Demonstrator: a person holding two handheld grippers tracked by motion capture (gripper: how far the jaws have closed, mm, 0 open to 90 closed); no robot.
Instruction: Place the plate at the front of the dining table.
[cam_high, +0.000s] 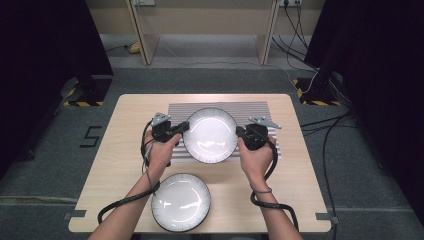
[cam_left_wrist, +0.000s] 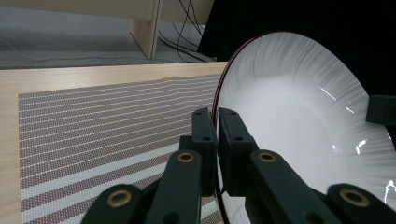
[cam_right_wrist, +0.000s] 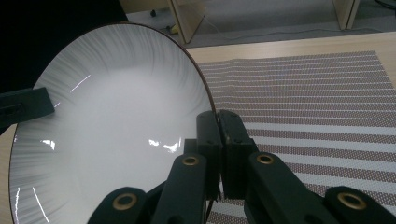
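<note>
Right now I have both grippers clamped on the same white plate, one on each side of it. My left gripper pinches the plate's left rim; in the left gripper view its fingers stand together with the thin dark edge of the plate pressed between them, the bowl of the plate opening to their right. My right gripper bites the opposite rim, and in the right gripper view the fingers close on the edge with the plate spreading to their left. Beneath the fingers lies a striped mat on the wooden table. A second white plate sits nearer to me, behind my left hand, well apart from both sets of fingers.
</note>
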